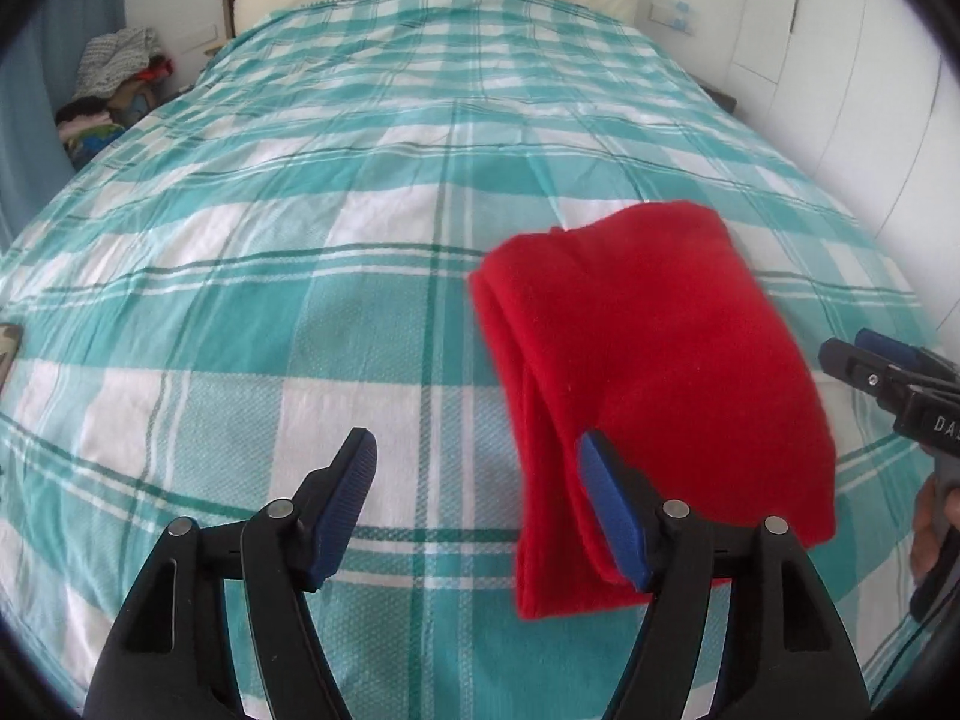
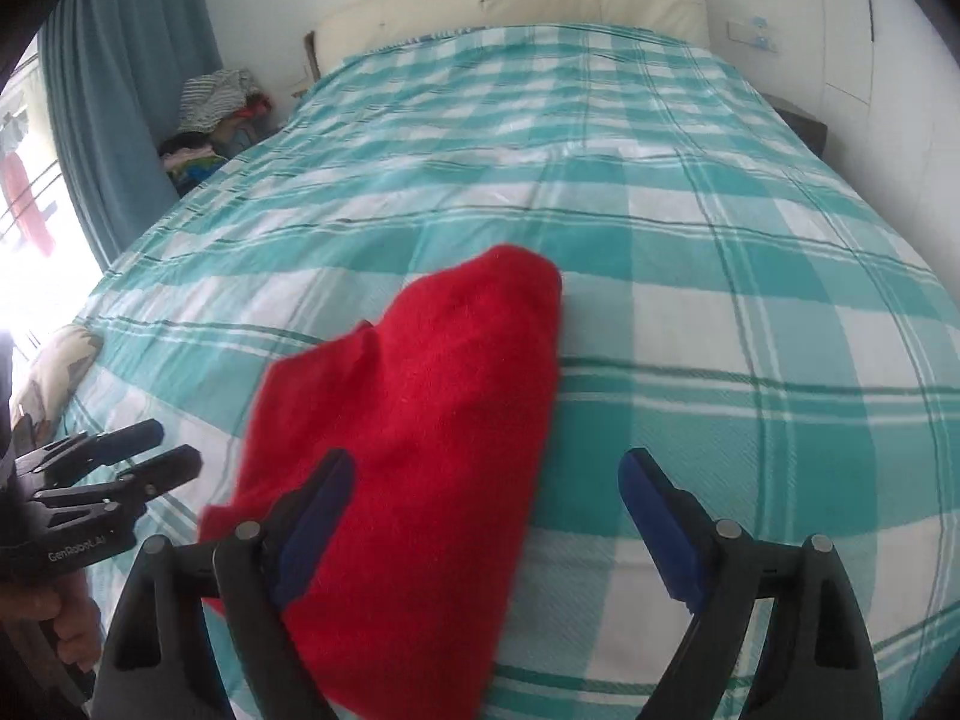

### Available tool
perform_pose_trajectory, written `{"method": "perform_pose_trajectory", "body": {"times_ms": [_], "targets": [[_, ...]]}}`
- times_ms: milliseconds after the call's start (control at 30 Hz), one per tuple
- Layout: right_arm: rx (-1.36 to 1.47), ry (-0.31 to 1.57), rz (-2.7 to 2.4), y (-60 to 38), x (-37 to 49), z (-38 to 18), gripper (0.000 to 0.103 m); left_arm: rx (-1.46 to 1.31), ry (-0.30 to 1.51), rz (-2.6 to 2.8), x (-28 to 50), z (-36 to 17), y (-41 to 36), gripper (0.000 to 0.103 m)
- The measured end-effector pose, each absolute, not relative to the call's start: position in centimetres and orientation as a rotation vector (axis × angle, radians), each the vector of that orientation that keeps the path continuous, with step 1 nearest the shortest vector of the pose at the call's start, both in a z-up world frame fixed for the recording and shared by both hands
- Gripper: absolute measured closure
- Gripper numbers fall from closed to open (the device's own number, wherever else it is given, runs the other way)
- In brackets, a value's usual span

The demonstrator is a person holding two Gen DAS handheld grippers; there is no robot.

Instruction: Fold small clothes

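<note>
Both of my claws hang above the bed with their jaws spread wide and nothing between the blue pads. From the left wrist view, my left gripper (image 1: 477, 474) frames bare bedspread (image 1: 252, 300), teal and white check, while the folded red garment (image 1: 654, 384) lies on the cover from about one o'clock down to four o'clock, its near edge passing behind my right-side finger (image 1: 612, 516); whether that pad touches the cloth I cannot tell. The garment shows stacked layers along its left edge. At three o'clock in that view my right claw pokes in from the frame edge. From the right wrist view, my right gripper (image 2: 486, 492) also gapes, with the red garment (image 2: 420, 420) running from the centre down toward seven o'clock, under my left-side finger (image 2: 312, 516), and plain bedspread (image 2: 750, 360) under the other. My left gripper (image 2: 144, 450) shows at nine o'clock, just beside the cloth's left edge, apart from it. Far off at twelve o'clock sits a cream headboard (image 2: 510, 0); at ten o'clock a heap of clothes (image 2: 210, 114) lies beside the bed, near a blue curtain (image 2: 120, 90).
</note>
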State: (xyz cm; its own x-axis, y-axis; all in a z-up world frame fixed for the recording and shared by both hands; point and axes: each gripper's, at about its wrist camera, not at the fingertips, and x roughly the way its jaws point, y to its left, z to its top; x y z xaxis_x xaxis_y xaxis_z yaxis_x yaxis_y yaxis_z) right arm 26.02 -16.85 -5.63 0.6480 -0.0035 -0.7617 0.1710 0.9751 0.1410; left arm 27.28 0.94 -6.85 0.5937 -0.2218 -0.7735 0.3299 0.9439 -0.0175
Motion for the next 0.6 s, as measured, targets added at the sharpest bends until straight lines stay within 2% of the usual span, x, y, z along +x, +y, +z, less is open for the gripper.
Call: {"method": "perform_pose_trajectory", "body": {"times_ms": [100,133,233,433,600], "targets": [[0.197,0.837,-0.127,-17.9,22.0,-5.8,0.013,0.147,0.762,-0.281,23.4,-5.3,1.9,0.003],[0.185,0.824,-0.129,-17.9,20.8,-5.5,0.011,0.152,0.720,-0.259,22.3,-4.6,2.0,0.001],[0.118,0.788,-0.114,-16.7,17.7,-3.7,0.004,0.155,0.642,-0.194,19.6,-2.2,2.2,0.001],[-0.001,0.724,-0.057,-12.4,12.9,0.1,0.001,0.145,0.570,-0.133,15.4,0.4,2.2,0.001],[0.033,0.730,-0.041,-10.8,10.4,1.4,0.001,0.198,0.658,-0.099,13.0,0.7,1.9,0.001]]}}
